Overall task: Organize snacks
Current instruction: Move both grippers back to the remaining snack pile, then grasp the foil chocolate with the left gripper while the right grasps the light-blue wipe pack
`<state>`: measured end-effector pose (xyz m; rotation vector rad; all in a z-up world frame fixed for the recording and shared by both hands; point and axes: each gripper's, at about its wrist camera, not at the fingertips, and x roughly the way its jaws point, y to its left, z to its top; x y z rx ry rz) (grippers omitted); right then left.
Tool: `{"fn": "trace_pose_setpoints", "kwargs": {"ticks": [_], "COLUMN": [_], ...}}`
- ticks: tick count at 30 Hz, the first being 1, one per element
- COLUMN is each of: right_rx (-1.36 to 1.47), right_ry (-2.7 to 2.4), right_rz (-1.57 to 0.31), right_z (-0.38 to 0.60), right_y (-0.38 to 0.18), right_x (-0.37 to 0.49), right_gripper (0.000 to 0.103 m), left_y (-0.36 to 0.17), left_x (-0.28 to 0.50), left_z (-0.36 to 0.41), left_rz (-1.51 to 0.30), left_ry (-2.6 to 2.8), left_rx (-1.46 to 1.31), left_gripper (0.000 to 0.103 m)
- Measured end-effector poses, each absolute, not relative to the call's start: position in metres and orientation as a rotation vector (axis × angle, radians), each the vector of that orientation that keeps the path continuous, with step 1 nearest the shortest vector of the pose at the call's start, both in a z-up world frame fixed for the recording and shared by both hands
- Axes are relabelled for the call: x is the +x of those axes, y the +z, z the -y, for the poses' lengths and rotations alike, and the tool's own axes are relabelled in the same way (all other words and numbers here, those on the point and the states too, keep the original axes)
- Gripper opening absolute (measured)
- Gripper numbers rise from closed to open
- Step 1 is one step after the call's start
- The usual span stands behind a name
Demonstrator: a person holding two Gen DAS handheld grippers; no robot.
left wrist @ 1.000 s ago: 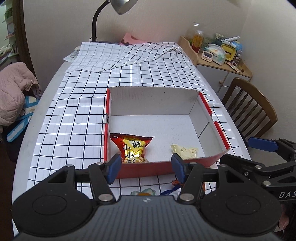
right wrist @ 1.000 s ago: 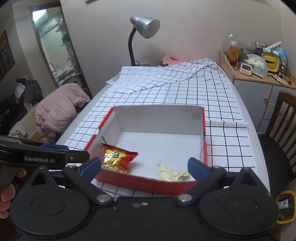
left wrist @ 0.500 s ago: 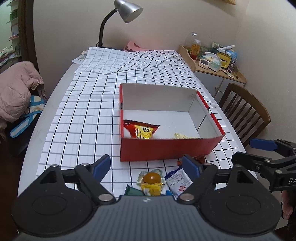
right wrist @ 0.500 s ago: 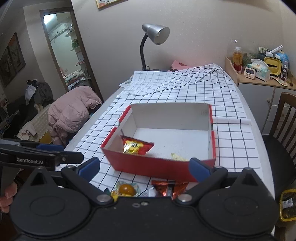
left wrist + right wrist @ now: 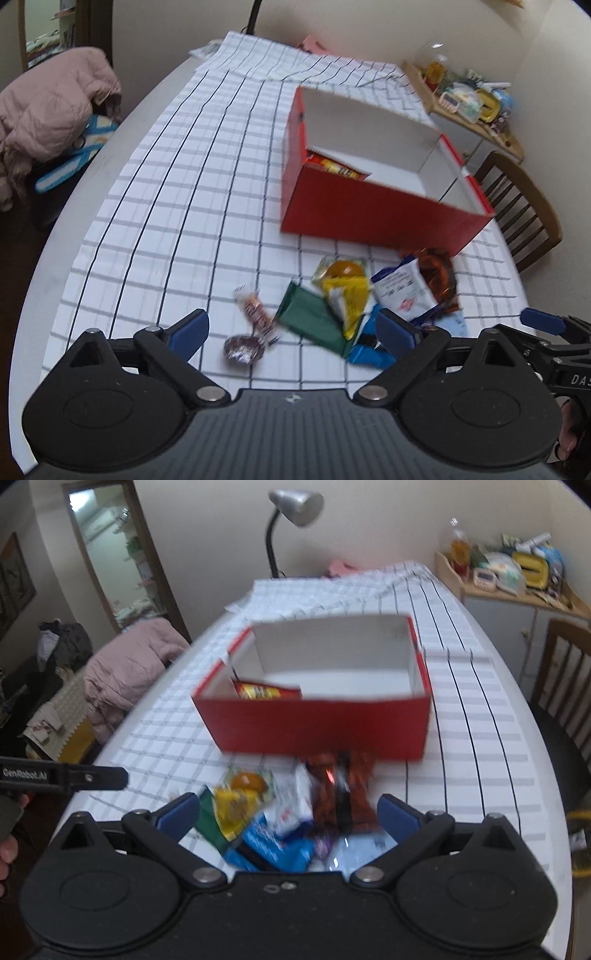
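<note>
hovering spread and empty, left gripper [image 5: 291,330] and right gripper [image 5: 288,810] face loose snacks [image 5: 365,295]; bare cloth [image 5: 177,206] left; red box [image 5: 373,210] holds, seemingly, one packet [image 5: 267,692].

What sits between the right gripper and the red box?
In the right wrist view, a snack pile fills the stretch from the open right gripper to the red box.

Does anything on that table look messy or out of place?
Yes. Several snack packets lie overlapping in a loose heap on the checked cloth beside the red box, which holds only one visible red packet.
</note>
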<state>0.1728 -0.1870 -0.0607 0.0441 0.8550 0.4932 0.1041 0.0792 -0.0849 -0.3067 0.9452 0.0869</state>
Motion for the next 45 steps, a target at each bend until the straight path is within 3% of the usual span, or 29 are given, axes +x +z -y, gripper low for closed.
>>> {"fn": "trace_pose_setpoints", "kwargs": {"ticks": [19, 27, 31, 36, 38, 45], "right_rx": [0.077, 0.029, -0.001, -0.042, -0.063, -0.062], "right_ry": [0.333, 0.300, 0.287, 0.267, 0.261, 0.250], "right_rz": [-1.020, -1.067, -1.057, -1.047, -1.039, -1.019], "right_z": [0.208, 0.192, 0.185, 0.179, 0.176, 0.179], "right_y": [-0.135, -0.152, -0.152, -0.152, -0.152, -0.152], "right_x": [0.195, 0.211, 0.213, 0.212, 0.209, 0.205], "right_gripper": [0.097, 0.083, 0.079, 0.065, 0.062, 0.049], "left_y": [-0.151, -0.160, -0.165, -0.165, -0.164, -0.163], "left_x": [0.110, 0.120, 0.124, 0.124, 0.124, 0.123], "left_z": [-0.088, -0.088, -0.091, -0.094, -0.094, -0.093], "left_rz": [-1.079, -1.083, -1.103, -1.094, -1.090, -1.083], "left_ry": [0.204, 0.233, 0.239, 0.248, 0.249, 0.227], "left_rx": [-0.286, -0.290, -0.312, -0.318, -0.316, -0.325], "left_gripper": [0.097, 0.096, 0.082, 0.072, 0.062, 0.042]}}
